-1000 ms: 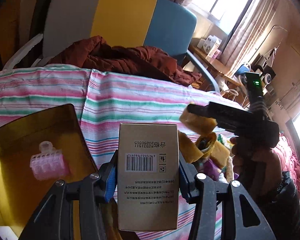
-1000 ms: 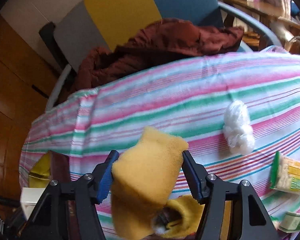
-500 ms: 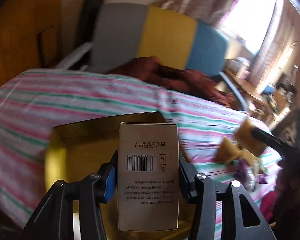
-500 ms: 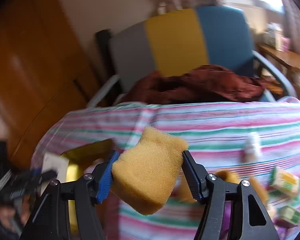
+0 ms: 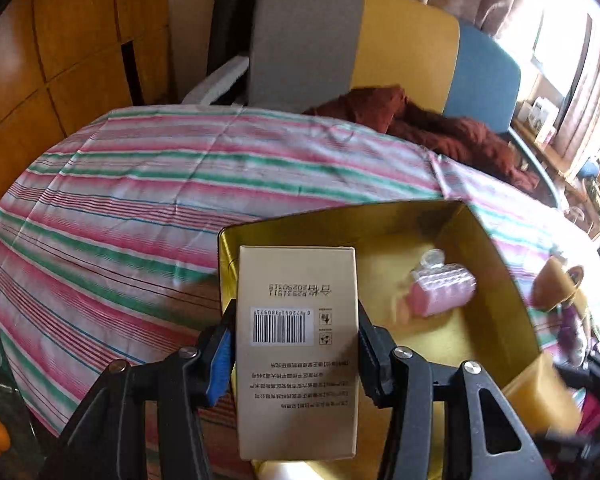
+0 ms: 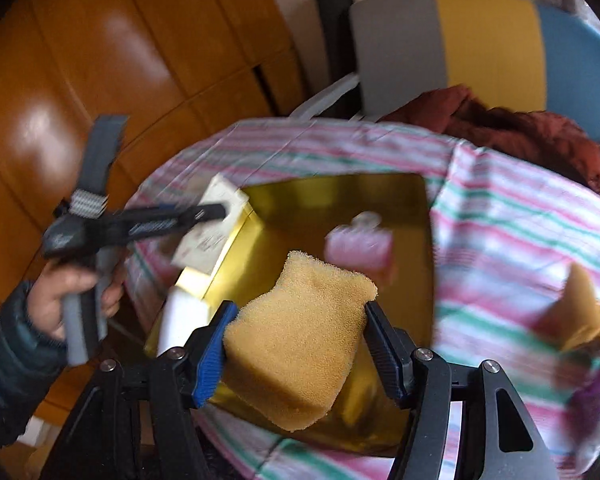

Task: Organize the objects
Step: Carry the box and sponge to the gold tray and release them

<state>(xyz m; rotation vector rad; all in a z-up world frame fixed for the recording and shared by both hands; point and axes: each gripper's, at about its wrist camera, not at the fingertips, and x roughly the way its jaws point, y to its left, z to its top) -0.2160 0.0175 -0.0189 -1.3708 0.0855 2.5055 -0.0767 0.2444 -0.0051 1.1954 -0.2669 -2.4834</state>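
Left gripper (image 5: 296, 350) clenched on stiff, light carton (image 5: 297, 344) at mid-sides; right gripper (image 6: 296, 354) squeezing soft sponge (image 6: 300, 340); gold box (image 6: 426, 216) at 12 o'clock.

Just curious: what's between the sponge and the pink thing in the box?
Only bare gold box floor separates the sponge and the pink roller, per the right wrist view.

Striped-cloth table (image 5: 148, 184) with gold open box (image 5: 496, 264) and yellow sponge pieces (image 6: 576, 300) on it.
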